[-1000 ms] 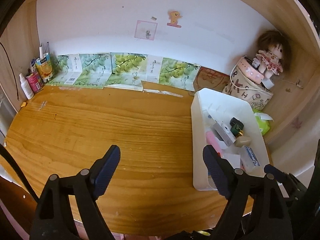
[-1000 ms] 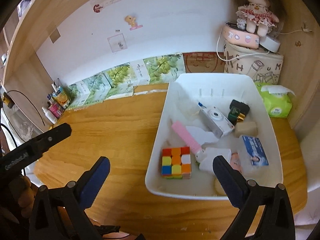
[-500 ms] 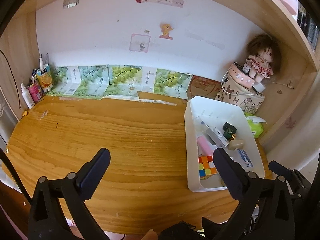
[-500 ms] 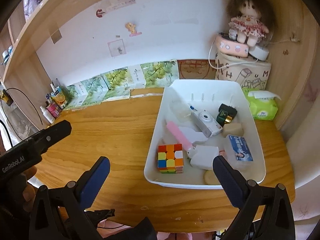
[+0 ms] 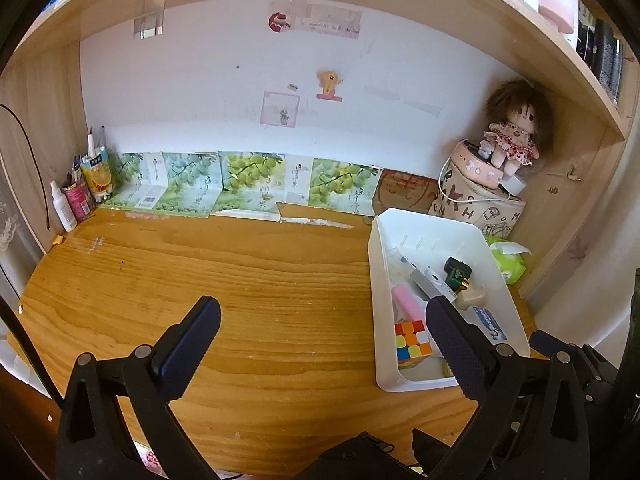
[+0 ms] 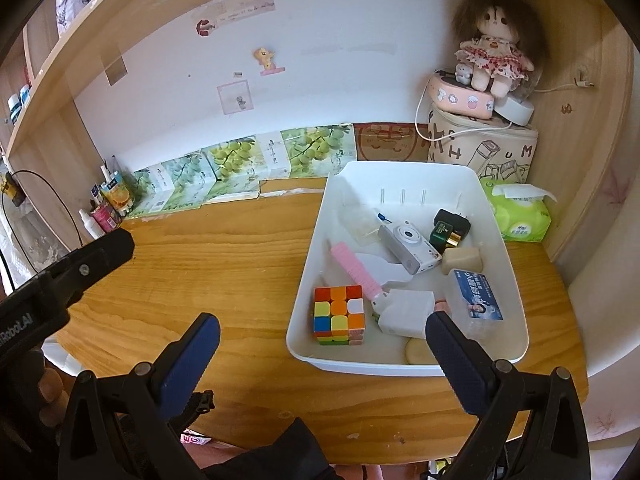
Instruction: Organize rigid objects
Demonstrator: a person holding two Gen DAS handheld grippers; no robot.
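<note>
A white bin (image 6: 400,172) stands at the right of the wooden desk (image 6: 224,268); it also shows in the left wrist view (image 5: 384,376). In it lie a colour cube (image 6: 339,315), a silver camera (image 6: 408,242), a pink comb (image 6: 356,270), a black charger (image 6: 450,226), a beige block (image 6: 462,260), a blue-labelled box (image 6: 476,304) and white items. My right gripper (image 6: 322,354) is open and empty, held above the desk's front edge before the bin. My left gripper (image 5: 322,338) is open and empty, left of the bin.
A doll (image 6: 494,48) sits on a pink case and printed bag (image 6: 484,148) in the back right corner. Green wipes (image 6: 520,216) lie beside the bin. Grape-print cartons (image 5: 240,184) line the back wall. Bottles (image 5: 80,196) stand at the back left.
Both grippers have drawn back and up from the desk, so more of the desk and bin shows. Both stay open and empty. The bin's contents have not moved.
</note>
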